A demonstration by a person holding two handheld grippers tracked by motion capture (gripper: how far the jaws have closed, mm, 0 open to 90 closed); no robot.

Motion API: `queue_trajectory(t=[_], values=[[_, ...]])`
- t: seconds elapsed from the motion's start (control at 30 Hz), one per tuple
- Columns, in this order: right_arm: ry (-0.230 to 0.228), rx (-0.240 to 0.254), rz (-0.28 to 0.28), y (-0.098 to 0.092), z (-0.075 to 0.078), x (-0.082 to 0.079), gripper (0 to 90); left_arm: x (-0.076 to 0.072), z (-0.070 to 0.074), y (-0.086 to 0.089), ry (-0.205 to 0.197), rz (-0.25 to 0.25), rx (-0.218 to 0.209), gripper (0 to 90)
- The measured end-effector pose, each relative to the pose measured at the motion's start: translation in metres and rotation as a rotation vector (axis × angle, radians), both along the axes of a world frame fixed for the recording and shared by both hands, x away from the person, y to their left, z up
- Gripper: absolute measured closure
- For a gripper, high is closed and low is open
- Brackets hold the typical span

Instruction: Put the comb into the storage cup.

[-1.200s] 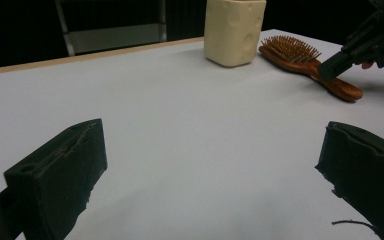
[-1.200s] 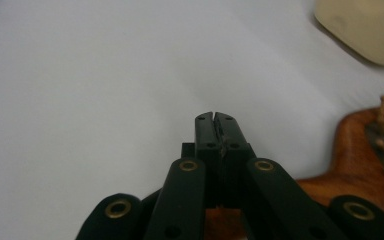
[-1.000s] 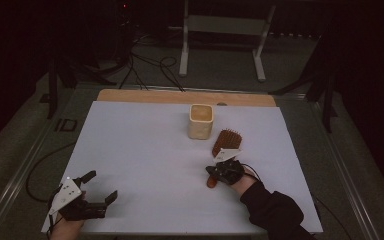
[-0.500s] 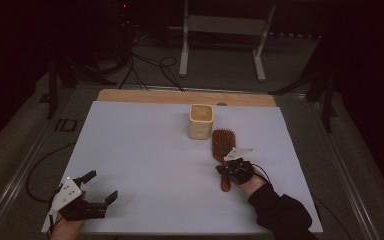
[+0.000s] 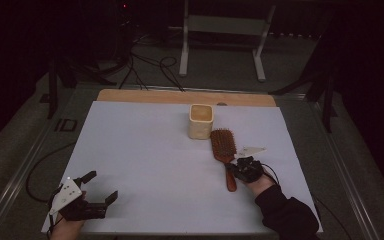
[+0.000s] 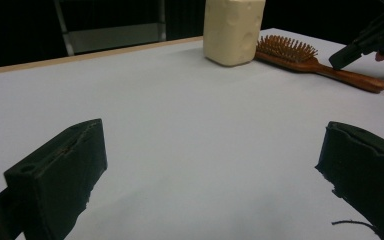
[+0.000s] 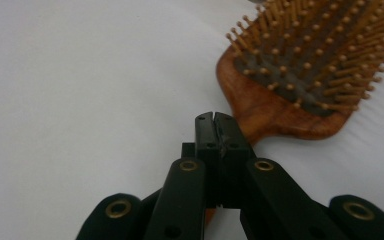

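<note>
Wooden hairbrush point(image 5: 223, 150) lying bristles up just beside the cream cup point(image 5: 201, 121), right gripper point(image 5: 238, 170) pressed together over its handle, left gripper point(image 5: 100, 187) spread wide, well apart from the cup, white table point(image 5: 145, 150) between them.

We count one wooden hairbrush point(image 5: 223, 148) right of centre on the table point(image 5: 140, 150), and one cream square cup point(image 5: 201, 121) just left of and beyond its bristled head. We count two grippers: the left gripper point(image 5: 97, 189) near left, the right gripper point(image 5: 236, 168) near right.
</note>
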State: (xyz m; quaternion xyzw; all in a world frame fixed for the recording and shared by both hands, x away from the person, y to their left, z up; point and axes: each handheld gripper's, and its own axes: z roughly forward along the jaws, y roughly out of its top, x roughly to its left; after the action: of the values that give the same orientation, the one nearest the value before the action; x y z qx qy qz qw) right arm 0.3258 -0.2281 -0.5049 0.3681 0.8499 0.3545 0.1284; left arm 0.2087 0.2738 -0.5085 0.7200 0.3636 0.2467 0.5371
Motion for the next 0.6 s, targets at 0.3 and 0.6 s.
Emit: queue_trajectory(t=[0.3,0.6], values=[[0.006,-0.014,0.044,0.015,-0.001,-0.01,90.0,0.0,0.0,-0.001,0.001,0.0,0.004,0.1],[0.014,-0.06,0.002,0.011,-0.006,-0.014,90.0,0.0,0.0,-0.001,-0.001,-0.001,0.002,0.1]])
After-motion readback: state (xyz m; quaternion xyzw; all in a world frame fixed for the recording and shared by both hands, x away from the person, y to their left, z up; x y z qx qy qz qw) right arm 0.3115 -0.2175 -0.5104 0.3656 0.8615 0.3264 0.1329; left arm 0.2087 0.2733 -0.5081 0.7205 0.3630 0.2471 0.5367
